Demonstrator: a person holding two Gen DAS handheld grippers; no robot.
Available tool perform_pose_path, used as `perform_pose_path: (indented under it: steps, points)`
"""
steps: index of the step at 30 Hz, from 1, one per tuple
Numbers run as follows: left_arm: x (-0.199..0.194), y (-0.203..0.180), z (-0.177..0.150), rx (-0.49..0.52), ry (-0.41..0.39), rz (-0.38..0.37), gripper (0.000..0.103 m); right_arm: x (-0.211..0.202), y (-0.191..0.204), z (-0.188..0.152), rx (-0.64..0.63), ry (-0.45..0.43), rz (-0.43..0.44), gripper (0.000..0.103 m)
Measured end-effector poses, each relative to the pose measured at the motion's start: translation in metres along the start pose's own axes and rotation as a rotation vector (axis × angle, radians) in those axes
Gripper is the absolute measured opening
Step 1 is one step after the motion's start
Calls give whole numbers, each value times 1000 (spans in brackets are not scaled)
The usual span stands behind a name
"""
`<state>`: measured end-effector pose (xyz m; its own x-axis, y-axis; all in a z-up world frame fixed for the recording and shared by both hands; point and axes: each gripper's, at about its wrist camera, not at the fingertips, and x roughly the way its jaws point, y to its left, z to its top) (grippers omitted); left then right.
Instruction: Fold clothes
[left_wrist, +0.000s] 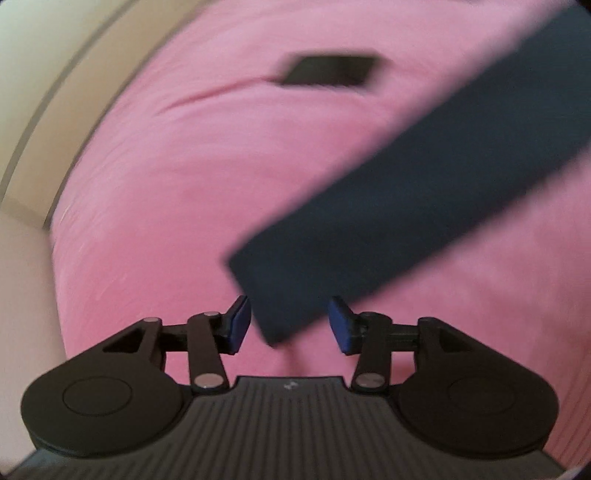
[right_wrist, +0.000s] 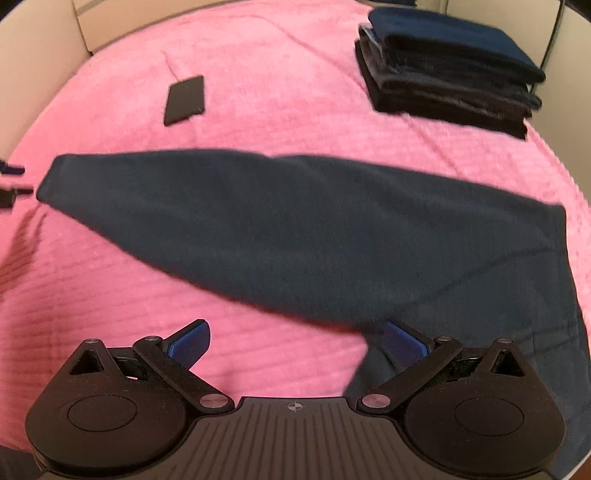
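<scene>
One big pink blanket (right_wrist: 295, 92) lies under everything we see. On its middle, a long dark blue garment (right_wrist: 295, 221) is spread flat. At its far corner sits a pile of folded clothes (right_wrist: 447, 74). Our left claw (left_wrist: 290, 325) is half open around the garment's end, not pinching it. Our right claw (right_wrist: 295, 343) gapes wide, holding nothing.
</scene>
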<state>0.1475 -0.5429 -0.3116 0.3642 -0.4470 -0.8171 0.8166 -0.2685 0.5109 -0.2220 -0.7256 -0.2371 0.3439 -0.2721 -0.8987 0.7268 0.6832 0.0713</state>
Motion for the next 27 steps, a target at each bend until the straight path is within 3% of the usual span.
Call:
perform_pose_path:
  steps: [4,10,11,12,15,20,27]
  points:
    - [15,-41,-8,238,-35,24,44,5,-4,-8,-10,17,-10,103]
    - [46,-54,-2,393,-87,119,38,7,-19,-17,11,30,-61,103]
    - [50,-52,-1,397,-75,132,15,7,-22,-18,17,31,-72,103]
    - [54,-51,0,402,-63,144,6,7,-25,-19,22,35,-84,103]
    - [42,-42,-3,368,-42,155,6,2,-35,-23,40,42,-110,103]
    - [-10,-45,-23,312,-12,149,6,-13,-47,-30,68,45,-126,103]
    - [-6,-77,-44,282,78,77,6,-15,-65,-44,126,85,-126,103]
